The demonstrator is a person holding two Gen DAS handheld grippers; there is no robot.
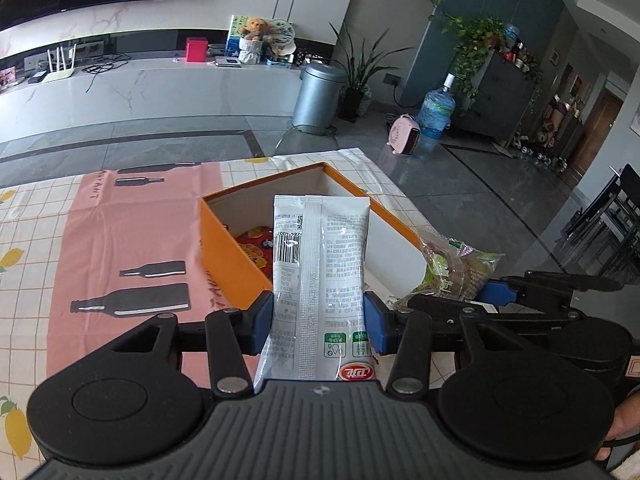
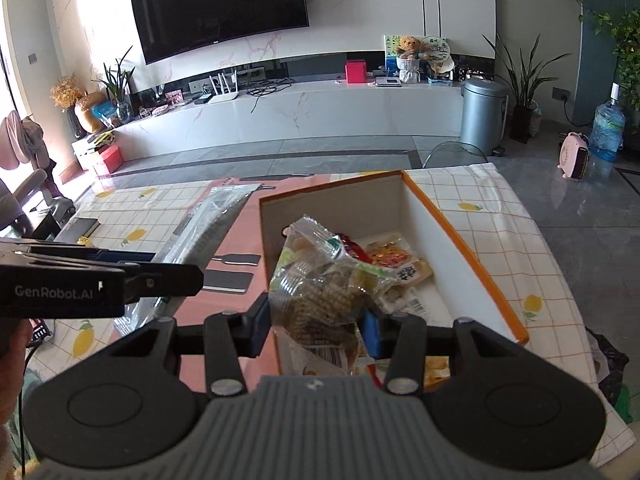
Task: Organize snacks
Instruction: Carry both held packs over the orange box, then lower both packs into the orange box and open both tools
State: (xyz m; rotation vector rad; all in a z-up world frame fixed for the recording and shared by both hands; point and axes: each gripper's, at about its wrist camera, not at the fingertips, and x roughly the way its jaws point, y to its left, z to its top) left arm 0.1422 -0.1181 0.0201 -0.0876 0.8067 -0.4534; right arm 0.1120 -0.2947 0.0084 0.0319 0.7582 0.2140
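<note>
Claws at near centre each pinch a snack: left claw [image 1: 320, 316] grips a white packet [image 1: 320, 280] upright, right claw [image 2: 318, 320] a clear cracker bag [image 2: 320, 292], both raised over the surface [image 2: 500, 216], apparently for dropping. Beyond sits the open orange box [image 2: 460, 240], already holding several snack packs [image 2: 400, 264].

Box [image 1: 232, 256]: orange outside, white inside. Packet [image 1: 320, 280] at frame centre: silver-white, black print, green and red marks. Bag [image 2: 320, 288]: clear with green print. Tablecloth [image 1: 132, 224]: white with orange grid, yellow lemons, pink panel bearing black bottles. Gripper pads [image 1: 376, 320]: blue.
</note>
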